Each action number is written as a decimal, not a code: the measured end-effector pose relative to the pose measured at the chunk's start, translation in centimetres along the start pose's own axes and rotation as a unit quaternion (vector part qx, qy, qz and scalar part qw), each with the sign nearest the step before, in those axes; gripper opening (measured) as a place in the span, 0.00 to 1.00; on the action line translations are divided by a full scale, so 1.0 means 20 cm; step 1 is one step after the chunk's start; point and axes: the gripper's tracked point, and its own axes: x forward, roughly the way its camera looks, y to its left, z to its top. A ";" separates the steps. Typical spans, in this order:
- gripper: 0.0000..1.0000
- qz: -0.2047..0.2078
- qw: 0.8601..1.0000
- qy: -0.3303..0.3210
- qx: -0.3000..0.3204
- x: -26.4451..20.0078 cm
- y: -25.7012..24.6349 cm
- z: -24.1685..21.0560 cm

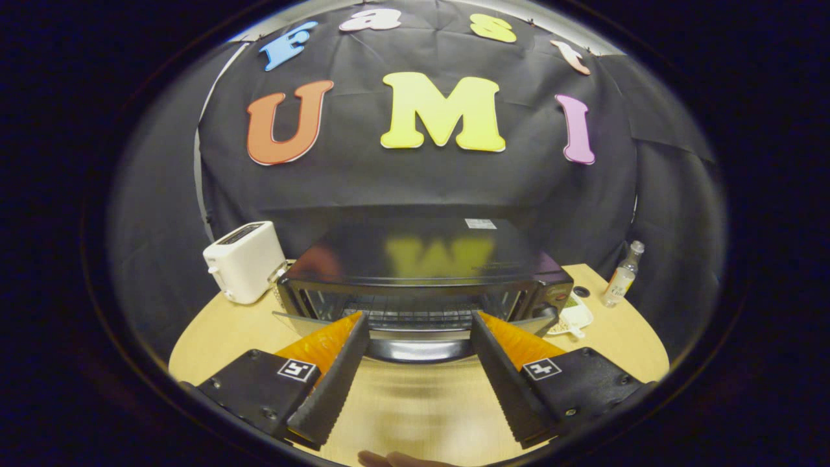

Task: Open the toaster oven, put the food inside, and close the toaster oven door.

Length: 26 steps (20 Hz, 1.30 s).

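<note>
Jaws wide, empty, fingertips at the glossy black toaster oven (421,259) mid-frame on the wooden table (220,327); its glass door (415,337), apparently partly dropped, looks stiff, slippery: grip along top edge.

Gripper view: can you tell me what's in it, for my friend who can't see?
A black toaster oven sits on a wooden table with its door open, just ahead of the open gripper, jaws wide apart and holding nothing. A white toaster stands to its left; a small dish and a clear bottle are to its right.
</note>
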 end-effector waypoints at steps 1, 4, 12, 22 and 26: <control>1.00 -0.002 1.000 -0.004 0.000 -0.02 0.00 -0.04; 1.00 0.001 1.000 -0.015 0.009 -0.08 0.00 -0.14; 1.00 0.007 0.999 -0.043 0.013 -0.18 -0.02 -0.44; 0.99 0.008 0.998 0.048 0.032 -0.14 -0.03 -0.98; 0.99 0.009 0.999 0.038 0.025 -0.13 -0.03 -0.98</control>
